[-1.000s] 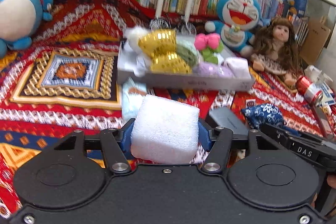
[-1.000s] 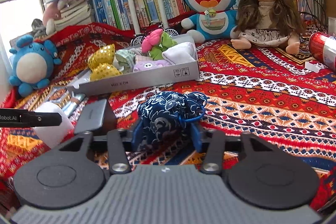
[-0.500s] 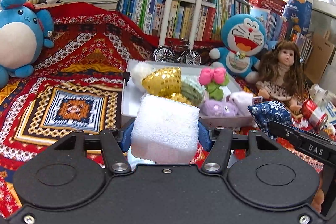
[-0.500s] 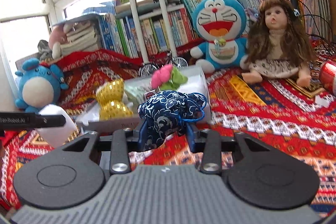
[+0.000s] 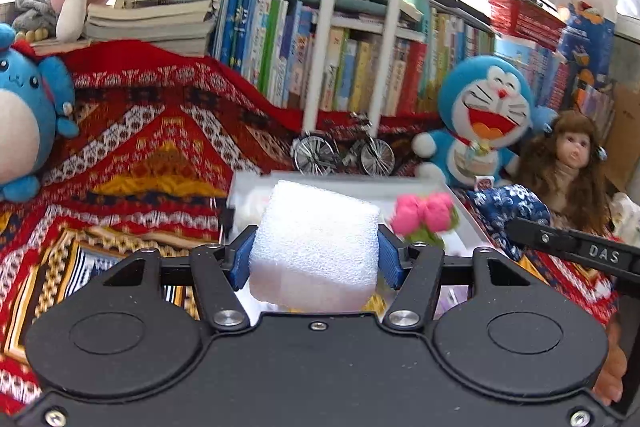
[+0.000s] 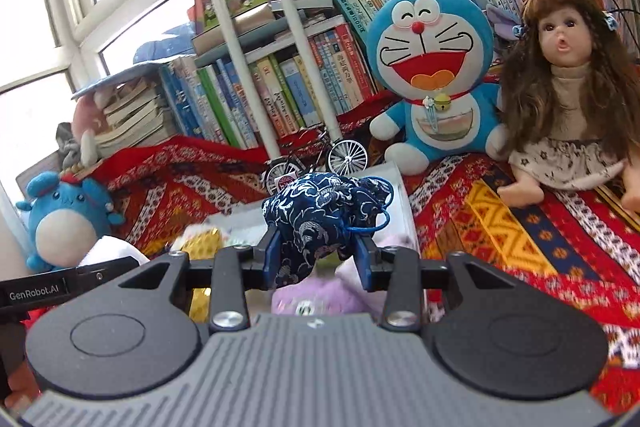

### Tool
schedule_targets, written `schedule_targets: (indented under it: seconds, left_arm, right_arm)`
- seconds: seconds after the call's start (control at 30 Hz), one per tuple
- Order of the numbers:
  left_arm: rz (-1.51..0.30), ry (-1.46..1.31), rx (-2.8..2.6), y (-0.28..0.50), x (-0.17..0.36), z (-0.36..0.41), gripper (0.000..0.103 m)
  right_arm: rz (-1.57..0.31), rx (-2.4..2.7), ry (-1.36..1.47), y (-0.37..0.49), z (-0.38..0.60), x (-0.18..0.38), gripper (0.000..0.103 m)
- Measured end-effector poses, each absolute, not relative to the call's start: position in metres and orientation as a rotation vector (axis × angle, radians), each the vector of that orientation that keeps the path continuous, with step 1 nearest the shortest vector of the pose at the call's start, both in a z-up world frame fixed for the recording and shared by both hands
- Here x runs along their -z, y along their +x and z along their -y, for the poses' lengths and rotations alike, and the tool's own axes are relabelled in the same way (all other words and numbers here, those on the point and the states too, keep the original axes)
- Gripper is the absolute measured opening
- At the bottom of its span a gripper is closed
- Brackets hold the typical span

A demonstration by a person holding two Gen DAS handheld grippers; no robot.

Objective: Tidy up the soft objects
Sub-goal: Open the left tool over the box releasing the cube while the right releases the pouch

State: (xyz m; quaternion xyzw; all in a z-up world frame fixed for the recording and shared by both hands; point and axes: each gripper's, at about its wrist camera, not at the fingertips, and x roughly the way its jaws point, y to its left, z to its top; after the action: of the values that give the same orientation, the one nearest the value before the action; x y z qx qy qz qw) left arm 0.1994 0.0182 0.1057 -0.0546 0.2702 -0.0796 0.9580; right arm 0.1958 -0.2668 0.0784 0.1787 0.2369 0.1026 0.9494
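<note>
My left gripper (image 5: 314,259) is shut on a white foam block (image 5: 314,247), held in the air over the near part of the white tray (image 5: 360,183). My right gripper (image 6: 318,255) is shut on a dark blue patterned cloth pouch (image 6: 320,211), also raised above the tray (image 6: 396,187). In the tray lie a pink and green soft flower (image 5: 424,215), a gold sequin piece (image 6: 200,239) and a purple plush (image 6: 316,297). In the left wrist view the pouch (image 5: 508,207) and the right gripper's side show at the right.
A red patterned blanket (image 5: 160,155) covers the surface. Behind the tray stand a small metal bicycle (image 5: 344,151), a blue cat plush (image 6: 432,75), a long-haired doll (image 6: 568,87) and rows of books (image 5: 320,67). A round blue plush (image 5: 24,115) sits at the left.
Both grippers rose and moved forward with their loads, from the blanket in front of the tray to above it. The tray's contents now sit low, partly hidden behind the foam block and pouch.
</note>
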Motion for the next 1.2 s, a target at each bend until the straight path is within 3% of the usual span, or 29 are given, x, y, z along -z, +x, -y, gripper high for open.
schedule_targets:
  seconds: [0.17,0.8,0.9,0.97,1.0,1.2]
  left_arm:
    - [-0.508,-0.103,0.179,0.231,-0.106,-0.012,0.059]
    - [-0.698,-0.050,0.147,0.280,-0.050,0.011,0.060]
    - [-0.686,-0.069,0.165,0.271,-0.053,0.007,0.063]
    - [-0.667,-0.084,0.196,0.262,-0.060,0.002,0.072]
    - [-0.652,-0.083,0.204,0.257,-0.064,0.000,0.078]
    - [-0.598,-0.083,0.207,0.227,-0.084,-0.011,0.086]
  right_arm:
    - [-0.514,-0.221,0.378,0.226,0.264,-0.081,0.043]
    - [-0.682,-0.286,0.335,0.246,0.239,-0.040,0.045]
    - [-0.681,-0.285,0.342,0.244,0.239,-0.041,0.053]
    - [-0.663,-0.298,0.346,0.238,0.240,-0.044,0.071]
    - [-0.654,-0.302,0.343,0.235,0.241,-0.046,0.072]
    - [-0.609,-0.323,0.330,0.214,0.242,-0.060,0.078]
